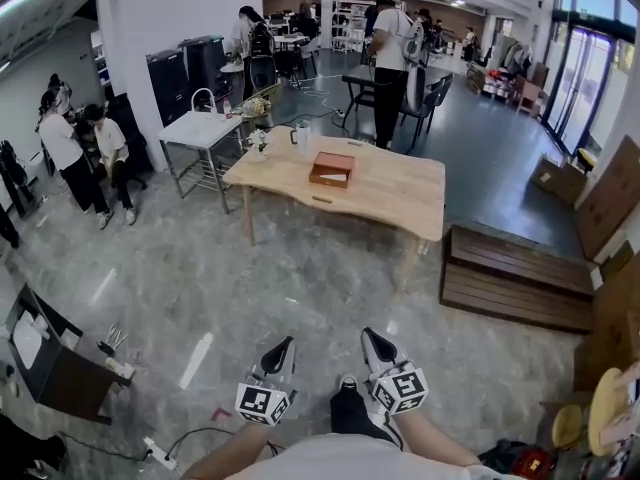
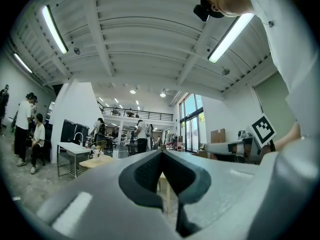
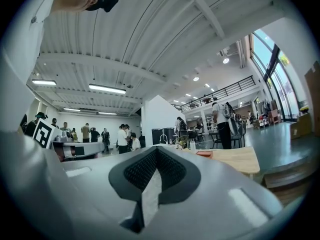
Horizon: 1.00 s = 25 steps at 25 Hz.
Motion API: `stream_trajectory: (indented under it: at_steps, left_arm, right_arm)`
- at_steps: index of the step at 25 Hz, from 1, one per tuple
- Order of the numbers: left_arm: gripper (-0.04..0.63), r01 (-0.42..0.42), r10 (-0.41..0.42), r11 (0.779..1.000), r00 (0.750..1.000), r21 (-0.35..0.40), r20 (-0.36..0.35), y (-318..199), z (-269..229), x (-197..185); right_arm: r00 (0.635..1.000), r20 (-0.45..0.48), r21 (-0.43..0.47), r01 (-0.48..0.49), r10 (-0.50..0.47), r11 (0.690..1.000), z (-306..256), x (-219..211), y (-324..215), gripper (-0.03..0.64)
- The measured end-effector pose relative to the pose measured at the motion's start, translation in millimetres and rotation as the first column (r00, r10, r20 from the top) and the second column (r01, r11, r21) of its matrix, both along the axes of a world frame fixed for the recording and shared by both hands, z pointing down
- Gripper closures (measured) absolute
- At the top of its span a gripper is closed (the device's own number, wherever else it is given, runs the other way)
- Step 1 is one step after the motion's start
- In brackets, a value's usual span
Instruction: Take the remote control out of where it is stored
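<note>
At the far left, a few people (image 1: 75, 153) stood by the wall, and a dark cabinet (image 1: 50, 363) sat on the grey floor (image 1: 300, 278) nearer the camera. Further in was a white steel bench (image 1: 205, 128), and just beside it the wooden bench (image 1: 400, 193). That bench carried a small vase of flowers (image 1: 259, 143) and a clear jug (image 1: 302, 136) at its left end. Right of those lay an open brown box (image 1: 332, 169). A pale strip (image 1: 337, 177) lay inside the box, too small to tell whether it was the remote control.

Both tools were held low by the person's body, well apart from the wooden bench. The left tongs (image 1: 284, 344) pointed forward. In the left gripper view (image 2: 161, 151) their dark pads were pressed together at the tips with nothing between them. The right tongs (image 1: 368, 335) were just beside them. The right gripper view (image 3: 156, 148) showed them pressed together and empty too, with the wooden bench and box far off to the right.

Behind the wooden bench a person in a white top (image 1: 388, 58) stood with their back turned. A low wooden platform (image 1: 515, 278) lay on the floor to the right, and cardboard boxes (image 1: 610, 198) leaned at the far right edge.
</note>
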State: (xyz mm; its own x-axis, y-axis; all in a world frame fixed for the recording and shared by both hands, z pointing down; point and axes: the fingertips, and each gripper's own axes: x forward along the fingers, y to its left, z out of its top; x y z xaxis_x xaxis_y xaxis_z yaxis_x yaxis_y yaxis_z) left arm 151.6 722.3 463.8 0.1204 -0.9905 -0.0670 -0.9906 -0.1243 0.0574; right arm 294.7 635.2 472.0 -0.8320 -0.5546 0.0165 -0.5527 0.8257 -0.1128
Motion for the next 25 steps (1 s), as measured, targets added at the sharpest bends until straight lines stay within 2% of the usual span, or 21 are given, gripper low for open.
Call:
stream_trajectory:
  at_steps: [5, 12, 16, 25]
  left_arm:
    - [0.594, 0.008, -0.008, 1.000, 1.000, 0.013, 0.017, -51.5, -2.3, -10.5]
    - [0.594, 0.030, -0.030, 0.999, 0.999, 0.010, -0.017, -146.8, -5.4, -25.6]
    - [0.594, 0.027, -0.027, 0.999, 1.000, 0.020, -0.011, -196.3, -15.4, -29.1]
    - [0.594, 0.076, -0.076, 0.997, 0.997, 0.029, 0.014, -291.5, -21.1, -53.1]
  right_arm:
    - [1.000, 0.006, 0.017, 0.013, -0.013, 1.000, 2.7, -11.3, -56.5, 0.589]
    - [1.000, 0.020, 0.019, 0.010, -0.011, 1.000, -5.5, -22.2, -155.2, 0.589]
    - [1.000, 0.022, 0.011, 0.011, -0.012, 1.000, -11.0, -29.9, -203.9, 0.589]
    - [0.997, 0.011, 0.002, 0.081, -0.081, 0.997, -7.7, -65.1, -295.2, 0.589]
